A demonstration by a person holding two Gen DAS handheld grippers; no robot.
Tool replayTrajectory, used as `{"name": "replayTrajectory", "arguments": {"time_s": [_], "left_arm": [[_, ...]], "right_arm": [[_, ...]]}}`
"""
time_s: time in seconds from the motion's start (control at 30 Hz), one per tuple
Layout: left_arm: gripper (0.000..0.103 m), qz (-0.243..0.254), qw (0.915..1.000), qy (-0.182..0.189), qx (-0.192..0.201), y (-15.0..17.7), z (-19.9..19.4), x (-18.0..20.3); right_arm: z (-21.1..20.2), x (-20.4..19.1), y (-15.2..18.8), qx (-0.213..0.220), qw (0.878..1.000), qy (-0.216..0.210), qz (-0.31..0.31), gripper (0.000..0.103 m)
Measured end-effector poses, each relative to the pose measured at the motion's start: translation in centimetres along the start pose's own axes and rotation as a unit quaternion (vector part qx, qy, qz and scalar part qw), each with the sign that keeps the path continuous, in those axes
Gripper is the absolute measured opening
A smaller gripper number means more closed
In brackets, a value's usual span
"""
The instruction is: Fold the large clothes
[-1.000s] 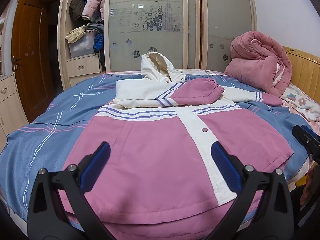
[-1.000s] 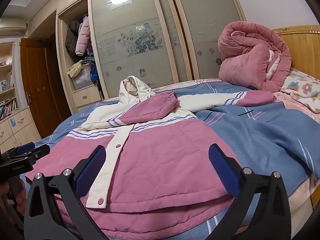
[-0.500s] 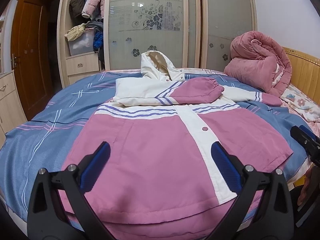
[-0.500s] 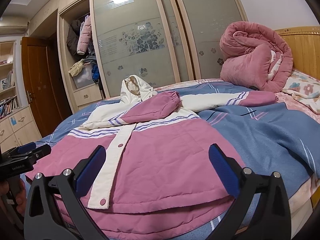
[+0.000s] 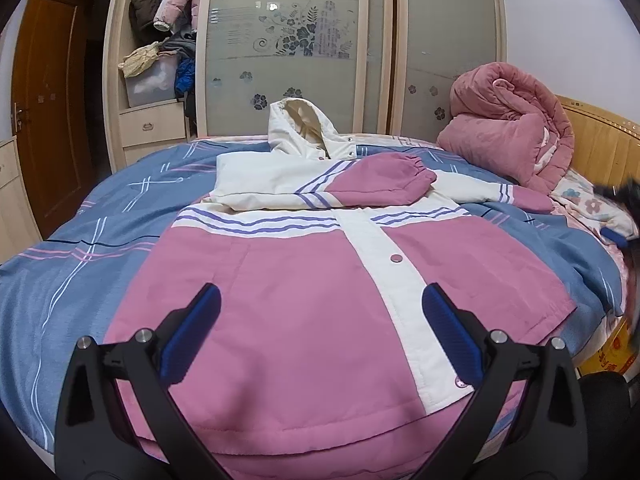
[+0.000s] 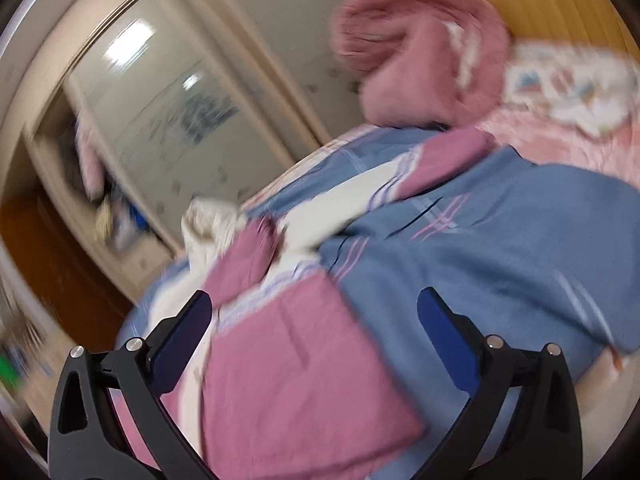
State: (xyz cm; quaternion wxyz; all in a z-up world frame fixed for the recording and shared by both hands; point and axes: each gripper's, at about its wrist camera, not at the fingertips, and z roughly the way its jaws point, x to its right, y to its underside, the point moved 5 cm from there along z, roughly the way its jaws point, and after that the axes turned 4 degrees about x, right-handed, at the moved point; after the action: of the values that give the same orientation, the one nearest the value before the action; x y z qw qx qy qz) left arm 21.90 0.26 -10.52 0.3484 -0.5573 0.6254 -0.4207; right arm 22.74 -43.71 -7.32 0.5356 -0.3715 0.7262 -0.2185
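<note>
A pink and white hooded jacket (image 5: pixel 304 288) lies face up on the blue bed cover (image 5: pixel 80 248), hem towards me. Its one sleeve (image 5: pixel 360 188) is folded across the chest; the other sleeve (image 5: pixel 508 196) stretches out to the right. My left gripper (image 5: pixel 320 320) is open and empty, hovering over the hem. My right gripper (image 6: pixel 312 320) is open and empty, tilted, above the jacket's right side (image 6: pixel 304 376); its view is blurred by motion. The outstretched sleeve (image 6: pixel 424 164) shows ahead of it.
A rolled pink quilt (image 5: pixel 508 128) sits at the head of the bed by the wooden headboard (image 5: pixel 600 140). A wardrobe with sliding glass doors (image 5: pixel 288 52) and open shelves stands behind the bed. A brown door (image 5: pixel 44 92) is at left.
My right gripper has swung and tilted sharply towards the right side of the bed, blurring its view. My left gripper has moved slightly forward over the hem. Both stay open.
</note>
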Motion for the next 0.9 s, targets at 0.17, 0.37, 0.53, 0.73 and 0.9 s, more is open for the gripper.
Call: {"name": "replayTrajectory", "arguments": {"time_s": [0.17,0.37,0.53,0.73,0.9], "left_arm": [[0.101,-0.001,1.0,0.001,-0.001,0.0,0.1,0.0],[0.101,0.001,0.9999,-0.001,-0.012,0.2,0.9,-0.1],[0.101,0.005,0.9997,-0.007,-0.023,0.4,1.7,-0.2],[0.101,0.009,0.9993,-0.013,-0.034,0.5,2.7,-0.3],[0.101,0.01,0.9993,-0.012,-0.035,0.5,2.9,-0.3]], "right_arm": [[4.7,9.8,-8.6,0.032,0.981,-0.033,0.189,0.102],[12.0,16.9,-12.6,0.018,0.969,0.023,0.247,0.08],[16.8,20.0,-13.4,0.004,0.967,0.061,0.247,0.069],[21.2,23.0,-13.2,-0.012,0.959,0.111,0.261,0.067],[23.0,24.2,-12.8,-0.009,0.961,0.127,0.247,0.059]]}}
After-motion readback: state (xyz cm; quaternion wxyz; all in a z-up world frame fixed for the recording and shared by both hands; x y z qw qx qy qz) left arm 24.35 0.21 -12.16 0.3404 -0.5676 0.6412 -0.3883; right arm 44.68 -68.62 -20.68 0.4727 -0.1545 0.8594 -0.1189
